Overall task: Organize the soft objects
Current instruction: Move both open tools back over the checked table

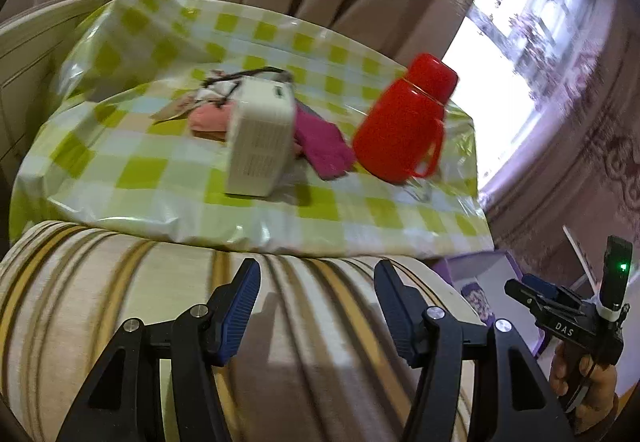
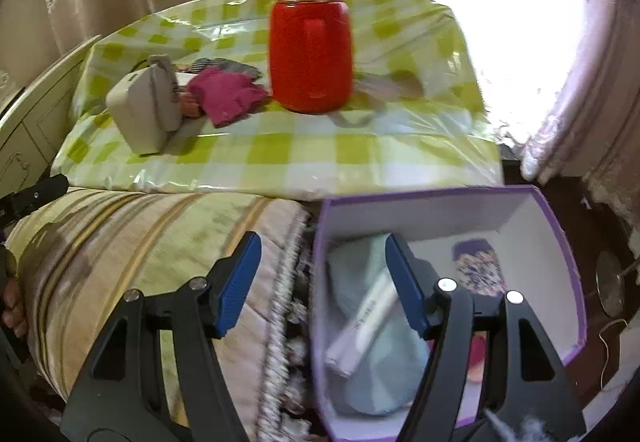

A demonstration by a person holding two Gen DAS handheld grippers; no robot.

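Table [image 2: 280,150] w/ check cloth: flask [image 2: 310,38], white box [image 2: 144,110], pink cloth [image 2: 228,98] + peach one [image 1: 208,120] not yet sorted. Purple box [image 2: 552,234] below has blue cloth [image 2: 360,282], so partly done. L gripper [image 1: 316,306] & R gripper [image 2: 322,282] jaws apart, empty.

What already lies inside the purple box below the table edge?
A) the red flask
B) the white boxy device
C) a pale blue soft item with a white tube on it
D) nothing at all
C: in the right wrist view the purple box holds a pale blue soft item with a white tube lying across it.
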